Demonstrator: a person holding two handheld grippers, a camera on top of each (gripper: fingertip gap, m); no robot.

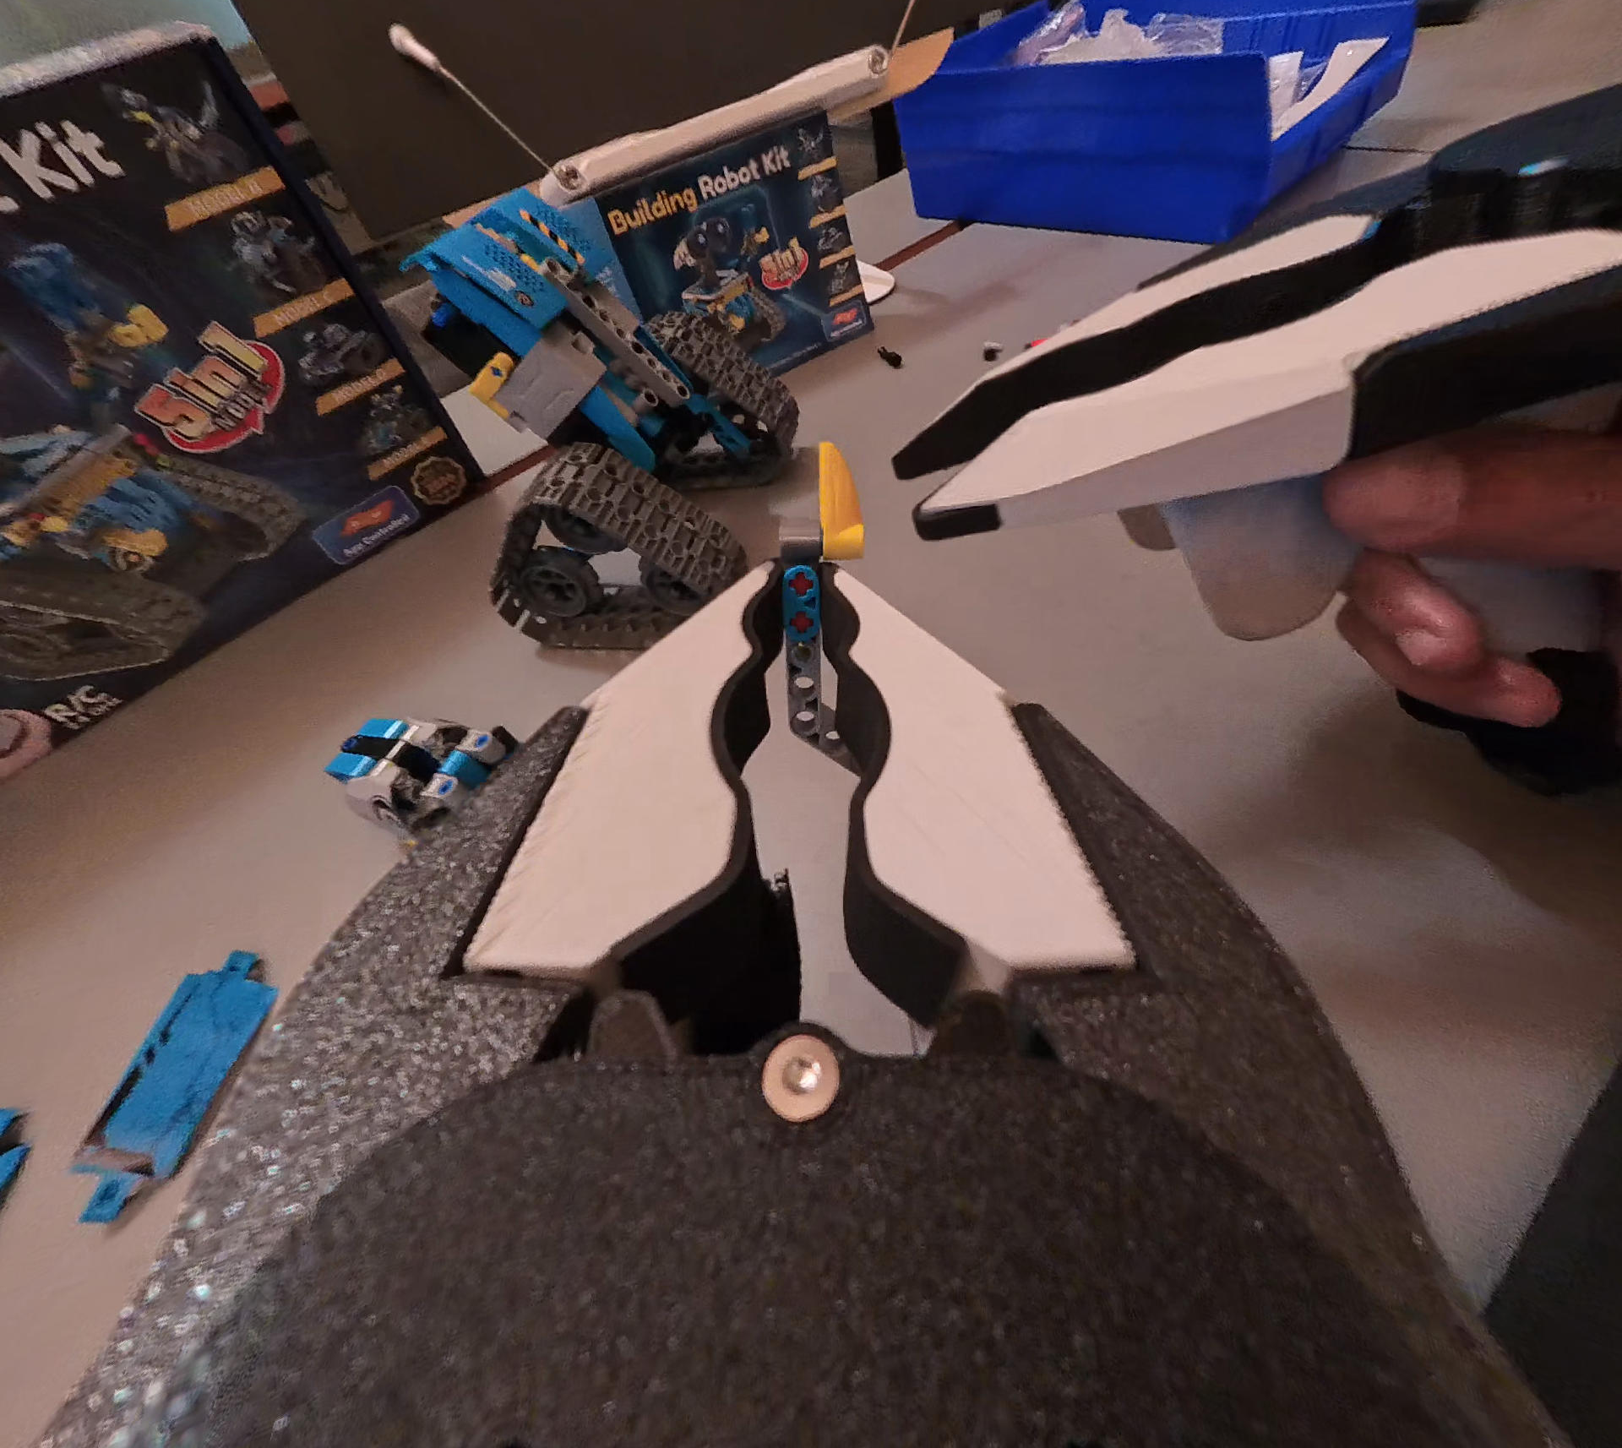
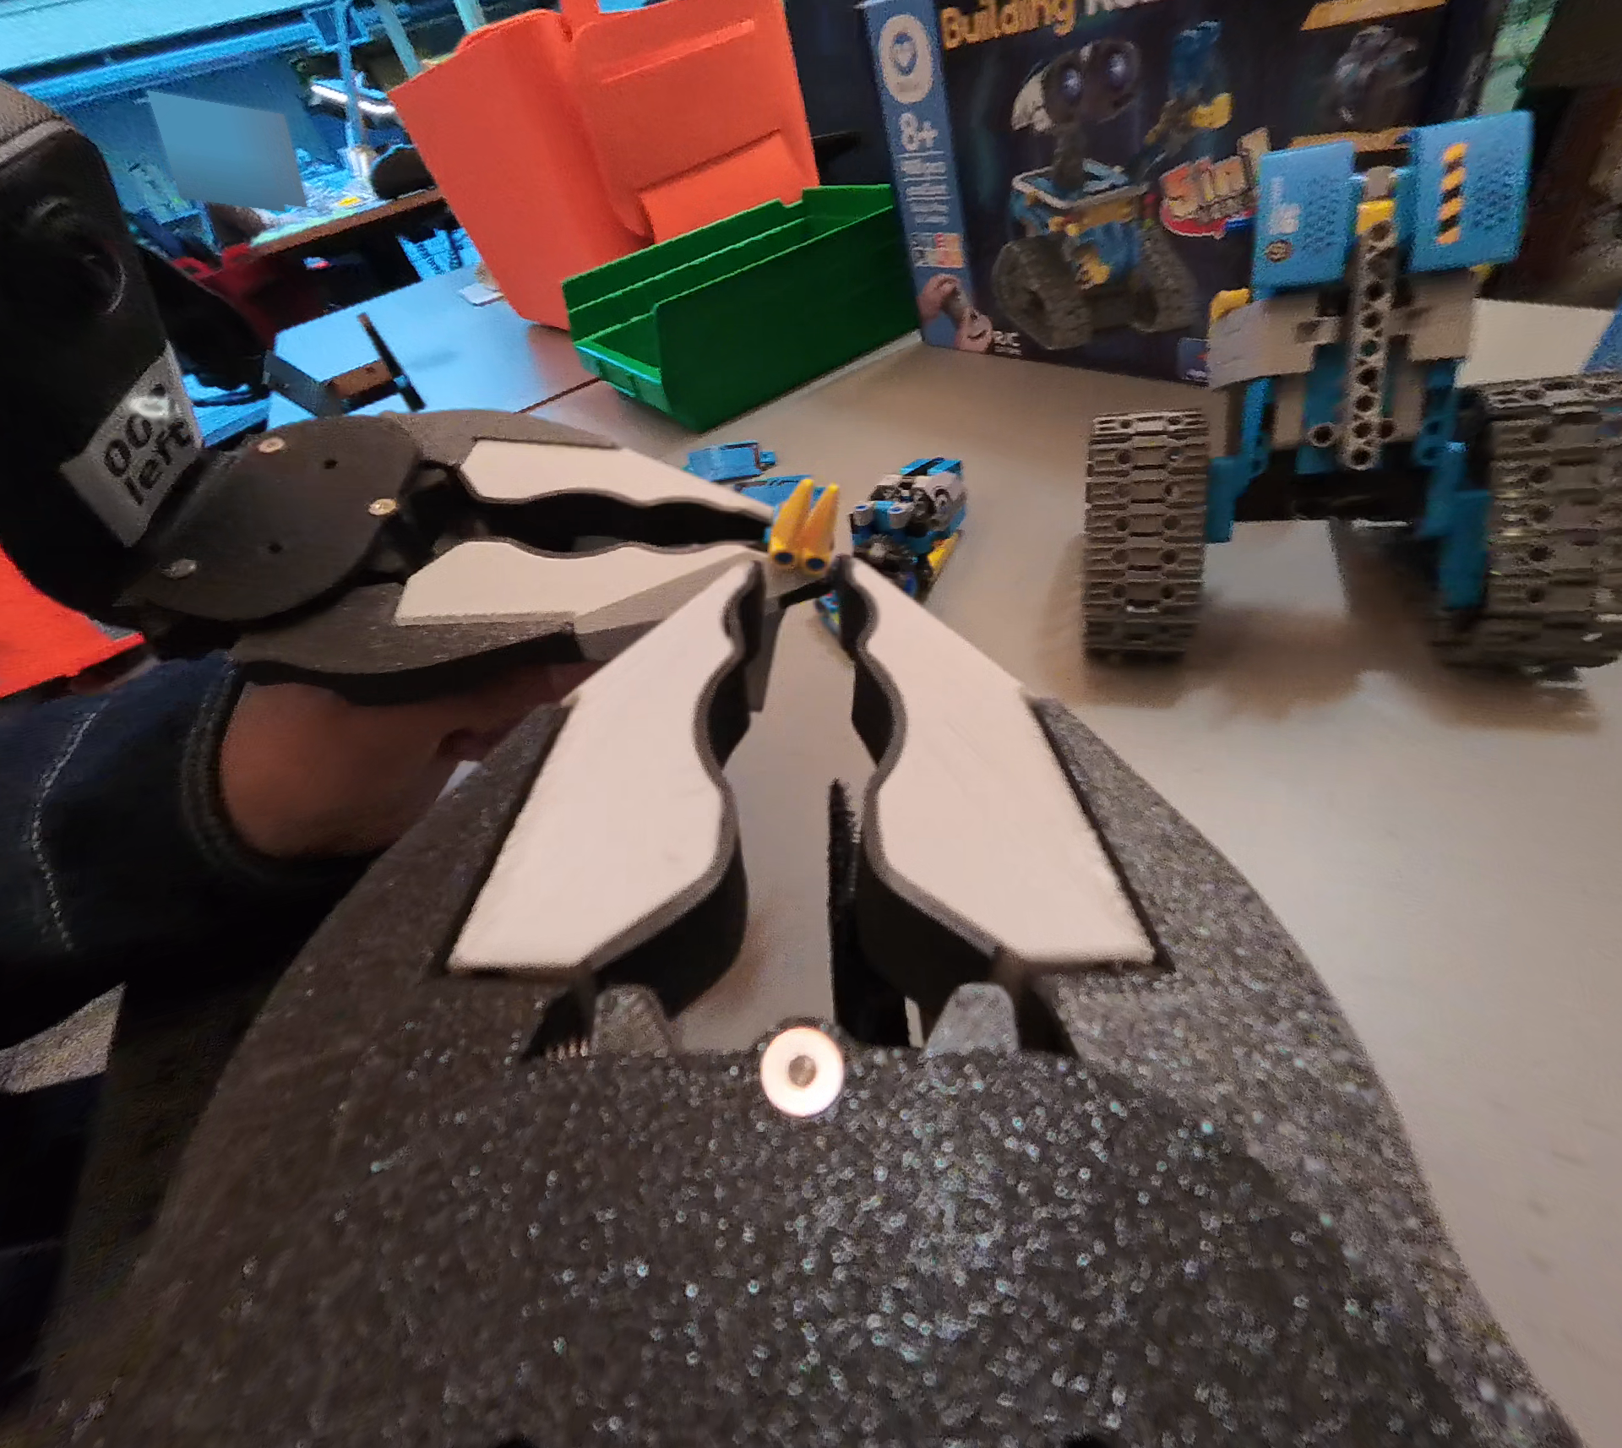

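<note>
Left gripper [image 1: 803, 581], white-fingered with black pads, clamped on a slim grey perforated building beam [image 1: 805, 690] carrying a blue link with red cross pins and, at its far end, yellow tapered horn pieces [image 1: 838, 502]. Held above the pale grey tabletop [image 1: 1141, 835]. Right gripper [image 2: 794, 572], same white-and-black build, jaws a little apart, tips just at the yellow horn pieces [image 2: 803, 524] with nothing gripped; whether touching them, cannot tell. In the left wrist view, right gripper [image 1: 913, 493] gripped by a bare hand [image 1: 1474, 572] coming in from the right, tips just beside the horns.

Beyond the tips, a blue-and-grey tracked toy robot vehicle [image 1: 614, 423] with grey rubber treads standing on the table. Near it, a small blue, black and white brick sub-assembly [image 1: 421, 765] lying loose, and a flat blue plastic panel [image 1: 175, 1072] farther left. Dark printed cardboard kit box [image 1: 202, 370] upright behind the vehicle, a smaller printed booklet [image 1: 728, 247] propped beside it. Farther off, a blue plastic parts bin [image 1: 1141, 107] with clear bags inside; in the right wrist view, a green plastic bin [image 2: 746, 309] and an orange felt bag [image 2: 614, 116].
</note>
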